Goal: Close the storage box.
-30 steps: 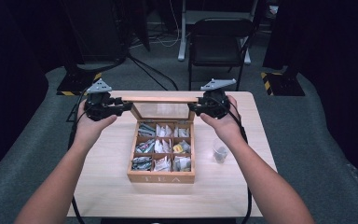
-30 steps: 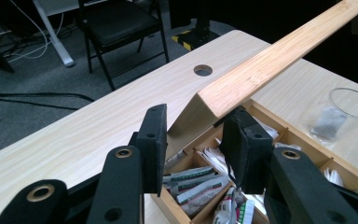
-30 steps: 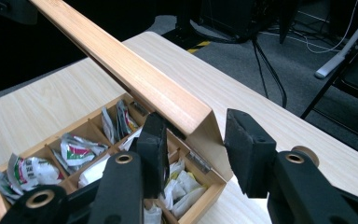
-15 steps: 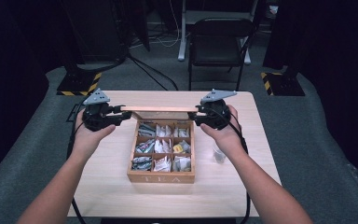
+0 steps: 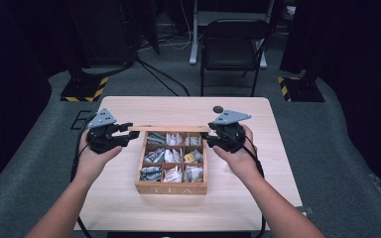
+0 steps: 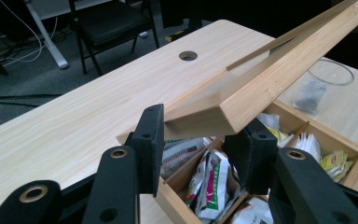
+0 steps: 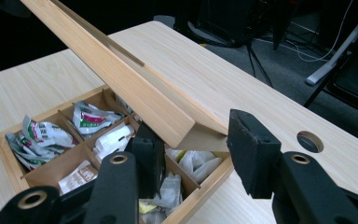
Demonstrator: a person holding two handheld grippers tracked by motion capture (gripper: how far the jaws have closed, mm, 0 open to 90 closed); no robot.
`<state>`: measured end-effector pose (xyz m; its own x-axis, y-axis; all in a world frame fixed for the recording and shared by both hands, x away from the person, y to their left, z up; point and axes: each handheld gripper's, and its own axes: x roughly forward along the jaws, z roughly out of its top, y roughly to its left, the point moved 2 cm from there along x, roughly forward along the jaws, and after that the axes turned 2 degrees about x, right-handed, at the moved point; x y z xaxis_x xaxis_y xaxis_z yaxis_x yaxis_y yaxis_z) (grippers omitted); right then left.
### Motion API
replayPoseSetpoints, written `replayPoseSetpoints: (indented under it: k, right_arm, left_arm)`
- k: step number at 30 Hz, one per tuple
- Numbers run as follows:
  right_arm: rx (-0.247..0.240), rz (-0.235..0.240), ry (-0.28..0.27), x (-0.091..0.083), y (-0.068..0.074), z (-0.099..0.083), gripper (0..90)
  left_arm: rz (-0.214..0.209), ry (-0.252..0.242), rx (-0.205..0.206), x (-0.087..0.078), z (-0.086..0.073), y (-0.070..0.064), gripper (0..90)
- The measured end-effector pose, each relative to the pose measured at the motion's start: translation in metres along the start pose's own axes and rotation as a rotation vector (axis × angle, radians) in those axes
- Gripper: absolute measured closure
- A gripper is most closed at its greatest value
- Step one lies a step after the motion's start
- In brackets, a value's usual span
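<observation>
Hinged lid (image 5: 171, 128) of the tea box (image 5: 171, 187), raised above the box's far edge and seen edge-on in the high view. Its long axis runs from 9 o'clock to 3 o'clock across the counter (image 5: 129, 106), parallel to the box's back wall; its free edge tilts up, away from the packets (image 5: 165, 155) in the compartments. The left claw (image 5: 131, 134) sits at the lid's 9 o'clock end, the right claw (image 5: 207, 139) at its 3 o'clock end, each equally near. In the gripper views both stand released: the lid's corner lies between spread jaws, with a clear gap at the right claw's outer jaw; whether any pad touches the wood cannot be told.
</observation>
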<state>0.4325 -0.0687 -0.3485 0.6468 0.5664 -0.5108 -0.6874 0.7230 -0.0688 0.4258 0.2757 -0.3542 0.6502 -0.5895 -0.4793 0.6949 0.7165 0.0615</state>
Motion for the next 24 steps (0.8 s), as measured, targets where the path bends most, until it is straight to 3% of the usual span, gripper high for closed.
replayPoseSetpoints:
  k: [8,14,24]
  right_arm:
    - [-0.063,-0.039,-0.009,-0.003,0.013,-0.014,56.5]
    - [-0.047,-0.034,-0.029,-0.003,0.016,-0.024,55.4]
    - [-0.050,-0.024,-0.001,-0.004,0.021,-0.035,54.0]
  left_arm:
    - [0.001,-0.020,-0.007,-0.002,-0.016,-0.008,57.6]
    - [0.003,-0.017,-0.007,-0.003,-0.023,-0.013,57.4]
    - [-0.004,-0.001,-0.011,-0.004,-0.034,-0.019,56.6]
